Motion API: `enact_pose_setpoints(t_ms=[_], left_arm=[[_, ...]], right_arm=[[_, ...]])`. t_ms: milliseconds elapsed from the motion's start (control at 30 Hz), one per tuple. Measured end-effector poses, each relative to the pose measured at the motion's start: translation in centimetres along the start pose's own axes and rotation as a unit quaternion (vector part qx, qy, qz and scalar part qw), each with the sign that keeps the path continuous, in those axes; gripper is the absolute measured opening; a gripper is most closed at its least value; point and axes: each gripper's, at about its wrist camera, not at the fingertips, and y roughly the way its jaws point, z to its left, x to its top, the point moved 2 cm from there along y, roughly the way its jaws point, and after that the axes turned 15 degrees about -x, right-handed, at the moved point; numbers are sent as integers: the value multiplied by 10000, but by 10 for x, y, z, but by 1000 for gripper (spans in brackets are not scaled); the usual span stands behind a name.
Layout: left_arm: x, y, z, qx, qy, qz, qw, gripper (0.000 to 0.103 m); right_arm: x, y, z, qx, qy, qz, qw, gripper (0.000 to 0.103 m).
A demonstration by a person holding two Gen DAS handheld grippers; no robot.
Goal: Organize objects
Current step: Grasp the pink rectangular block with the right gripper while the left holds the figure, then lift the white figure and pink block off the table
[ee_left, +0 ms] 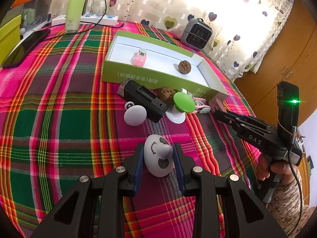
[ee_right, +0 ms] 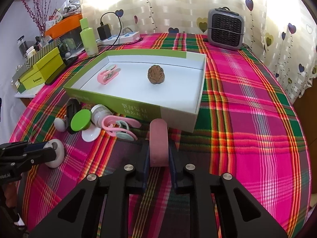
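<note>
My left gripper [ee_left: 157, 154] is shut on a white egg-shaped toy with a drawn face [ee_left: 157, 157], just above the plaid tablecloth; the toy also shows in the right wrist view [ee_right: 55, 152]. My right gripper [ee_right: 158, 148] is shut on a pink block [ee_right: 158, 142] near the front wall of the green and white box [ee_right: 138, 107]. The box [ee_left: 150, 77] holds a walnut [ee_right: 156, 74] and a pink clip [ee_right: 108, 76]. Outside the box lie a green-topped white piece [ee_left: 183, 102], a second walnut [ee_left: 165, 93], a black device [ee_left: 144, 99], a white ball [ee_left: 134, 116] and pink clips [ee_right: 118, 126].
A grey heater [ee_right: 225, 29] stands at the back of the table. A green bottle [ee_right: 89, 37], a power strip [ee_right: 118, 37] and a charger sit at the back left. Yellow-green boxes [ee_right: 41, 67] and a phone [ee_left: 25, 47] are at the left edge.
</note>
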Motion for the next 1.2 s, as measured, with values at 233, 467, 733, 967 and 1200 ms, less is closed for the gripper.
enact_pose_setpoints(t_ms=[233, 467, 733, 967, 1200], left_arm=[[0, 0, 1, 7, 18, -13, 10000, 27], [1, 3, -5, 54, 159, 20, 9999, 36], [3, 6, -7, 152, 215, 9, 9997, 36], [2, 11, -13, 417, 447, -9, 9981, 36], [1, 12, -15, 613, 498, -53, 9969, 31]], right_arm=[[-12, -11, 5, 58, -93, 51, 9999, 19], [-16, -18, 10, 108, -125, 85, 9998, 19], [-12, -9, 13, 44, -109, 81, 9999, 20], [-13, -9, 13, 13, -102, 46, 9999, 20], [-14, -10, 13, 43, -68, 46, 10000, 20]])
